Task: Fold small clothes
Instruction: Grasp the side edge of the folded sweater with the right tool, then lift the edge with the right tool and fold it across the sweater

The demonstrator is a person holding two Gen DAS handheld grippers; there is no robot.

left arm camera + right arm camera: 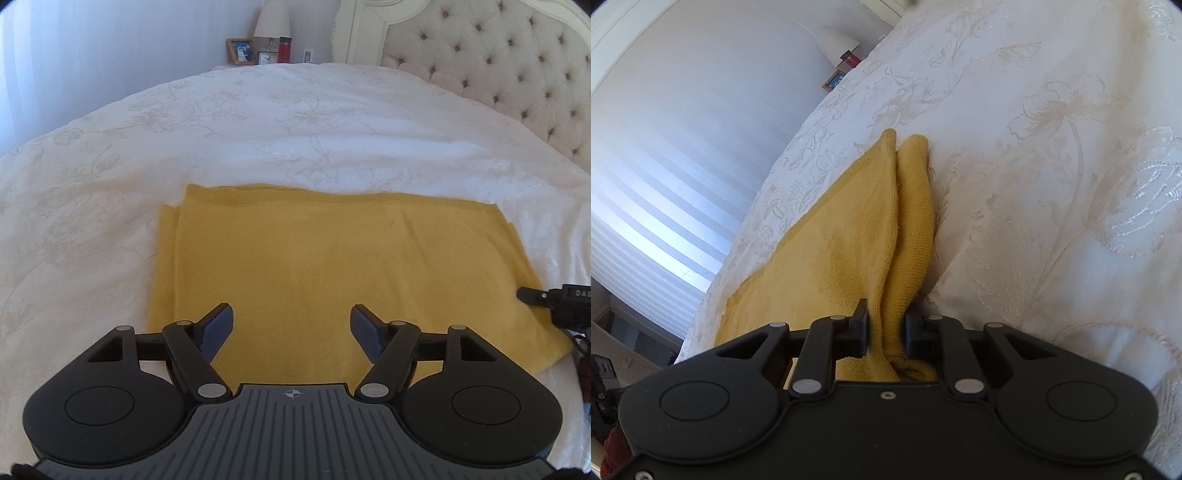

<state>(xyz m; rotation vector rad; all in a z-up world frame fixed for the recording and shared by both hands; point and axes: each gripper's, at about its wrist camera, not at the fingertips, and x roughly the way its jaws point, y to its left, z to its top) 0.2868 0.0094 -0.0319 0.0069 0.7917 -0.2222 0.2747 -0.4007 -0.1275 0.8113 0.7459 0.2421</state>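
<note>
Cloth on the bed

The cloth (332, 266) lies flat on the bed (258, 129). The left gripper (291, 328) is over its near edge, the right gripper (885, 330) at its right edge. The headboard (498, 55) stands behind, right; a lamp (272, 20) behind, left.

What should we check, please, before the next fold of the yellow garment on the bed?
1. Right gripper shut on the garment edge: ok, layers pinched between the pads.
2. Left gripper open and free: ok, it holds nothing.
3. Left gripper over the cloth: ok, above its near part.
4. Garment flat on the bedspread: ok, mostly smooth.
5. Every layer caught by the right gripper: cannot tell.
6. Left edge lined up: not ok, a lower layer sticks out.
</note>
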